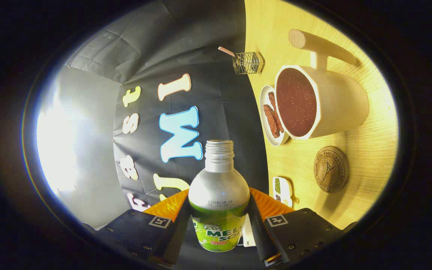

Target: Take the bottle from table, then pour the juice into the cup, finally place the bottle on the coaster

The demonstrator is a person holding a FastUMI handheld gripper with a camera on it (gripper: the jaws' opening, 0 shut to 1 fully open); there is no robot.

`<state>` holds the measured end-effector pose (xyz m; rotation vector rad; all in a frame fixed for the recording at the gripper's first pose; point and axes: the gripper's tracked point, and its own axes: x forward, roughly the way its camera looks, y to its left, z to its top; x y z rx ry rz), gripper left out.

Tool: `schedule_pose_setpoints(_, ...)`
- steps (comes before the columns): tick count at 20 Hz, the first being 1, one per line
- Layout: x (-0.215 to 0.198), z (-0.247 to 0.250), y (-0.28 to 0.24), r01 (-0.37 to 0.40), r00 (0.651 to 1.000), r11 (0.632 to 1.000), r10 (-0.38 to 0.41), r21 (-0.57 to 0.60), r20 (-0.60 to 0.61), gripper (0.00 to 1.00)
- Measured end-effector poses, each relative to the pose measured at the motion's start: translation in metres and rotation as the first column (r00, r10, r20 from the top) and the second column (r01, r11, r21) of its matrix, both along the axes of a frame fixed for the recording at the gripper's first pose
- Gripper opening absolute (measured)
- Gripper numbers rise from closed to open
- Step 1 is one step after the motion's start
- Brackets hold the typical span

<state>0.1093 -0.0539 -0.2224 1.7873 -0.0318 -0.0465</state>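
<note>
Bottle (219,202) labelled "MELON SODA", clamped between hand-held gripper (219,225) fingers.

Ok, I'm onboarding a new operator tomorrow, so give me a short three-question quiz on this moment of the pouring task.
1. True or false: the bottle has its cap off.
2. What is the gripper doing? A) open beside the bottle B) shut on the bottle, one finger on each side C) shut on the cup
3. Which round, flat thing lies beside the cup on the wooden table, with nothing on it?

Key
1. True: the threaded neck is bare and open.
2. B.
3. The coaster; the bottle has yet to be set there.
</note>
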Motion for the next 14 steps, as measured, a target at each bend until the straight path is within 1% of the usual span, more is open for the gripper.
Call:
schedule_pose_setpoints(3,0.0,0.002,-0.001,0.01,1.0,0.999,-0.011,0.036,0.012,0.77)
schedule_pose_setpoints(14,0.006,0.01,0.008,0.024,0.999,0.996,-0.027,0.081,0.033,0.77)
